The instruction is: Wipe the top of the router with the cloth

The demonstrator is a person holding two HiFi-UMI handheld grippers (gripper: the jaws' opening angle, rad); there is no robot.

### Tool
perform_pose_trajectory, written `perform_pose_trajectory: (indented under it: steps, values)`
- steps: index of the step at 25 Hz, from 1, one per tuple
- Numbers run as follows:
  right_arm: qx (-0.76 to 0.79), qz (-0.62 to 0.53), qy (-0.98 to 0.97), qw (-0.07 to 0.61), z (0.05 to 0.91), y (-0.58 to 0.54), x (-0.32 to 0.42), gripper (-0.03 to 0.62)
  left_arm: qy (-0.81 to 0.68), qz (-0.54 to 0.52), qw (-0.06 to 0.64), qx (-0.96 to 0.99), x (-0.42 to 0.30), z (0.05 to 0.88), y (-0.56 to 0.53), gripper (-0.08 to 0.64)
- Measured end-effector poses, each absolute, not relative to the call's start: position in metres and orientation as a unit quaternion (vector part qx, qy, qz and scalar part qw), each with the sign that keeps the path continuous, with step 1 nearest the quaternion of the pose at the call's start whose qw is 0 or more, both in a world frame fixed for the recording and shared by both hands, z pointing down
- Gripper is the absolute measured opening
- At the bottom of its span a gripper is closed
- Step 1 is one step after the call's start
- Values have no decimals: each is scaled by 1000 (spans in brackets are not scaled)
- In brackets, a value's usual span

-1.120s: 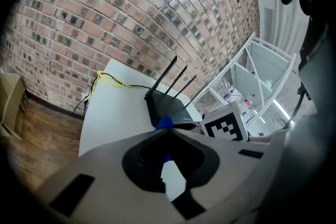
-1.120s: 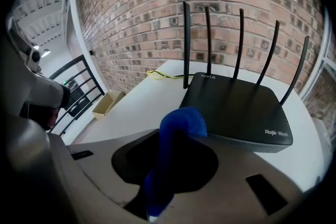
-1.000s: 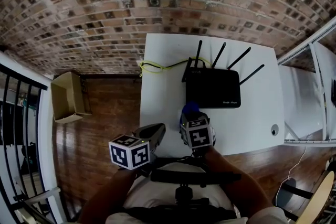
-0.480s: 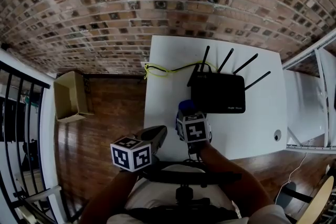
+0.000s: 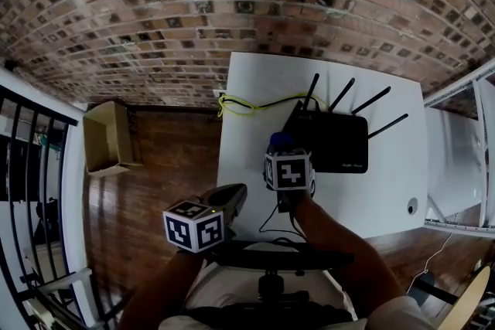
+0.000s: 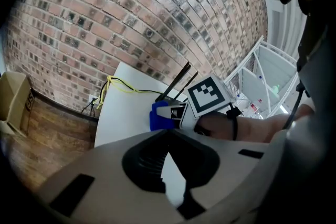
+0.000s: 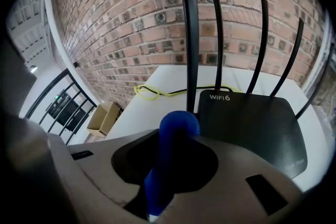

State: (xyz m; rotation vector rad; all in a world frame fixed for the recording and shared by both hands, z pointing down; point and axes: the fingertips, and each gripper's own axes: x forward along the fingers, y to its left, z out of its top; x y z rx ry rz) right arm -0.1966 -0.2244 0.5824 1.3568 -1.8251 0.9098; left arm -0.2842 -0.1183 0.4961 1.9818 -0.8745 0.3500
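The black router [image 5: 336, 144] with several upright antennas lies flat on the white table [image 5: 371, 197]; its top reads WIFI6 in the right gripper view [image 7: 252, 123]. My right gripper [image 5: 282, 152] [image 7: 176, 136] is shut on a rolled blue cloth [image 5: 280, 141] [image 7: 176, 128]. The cloth's end is at the router's near left corner, beside the leftmost antenna; I cannot tell whether it touches. The left gripper view shows the same cloth [image 6: 159, 117] from the side. My left gripper [image 5: 232, 194] [image 6: 169, 136] hangs shut and empty over the table's front left edge.
A yellow cable [image 5: 247, 104] curls behind the router at the table's back left. A thin black cable [image 5: 274, 224] lies by the front edge, and a small round object [image 5: 412, 205] sits at the front right. On the wood floor stands a cardboard box [image 5: 104, 139], with a black railing [image 5: 31, 166] beyond it.
My right gripper has carried the blue cloth away from me, from the table's open front up to the router's left corner. The left gripper has stayed by the front edge.
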Motion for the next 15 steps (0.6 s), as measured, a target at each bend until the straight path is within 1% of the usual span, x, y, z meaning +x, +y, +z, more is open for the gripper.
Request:
perform_pose_trajectory:
  steps: [8,12,15]
  values:
    - [527,353,-698,332,582,-244,-195,91,-356,142,461,800,-285,498,-121,32]
    - [510,345,-731,293,569,-240,-203,91,-355,143,458,803,-283,498,-119,32]
    - [496,325,-755,280,557,-232,-206,91,-349,144,458,805,-279,500,-116,32]
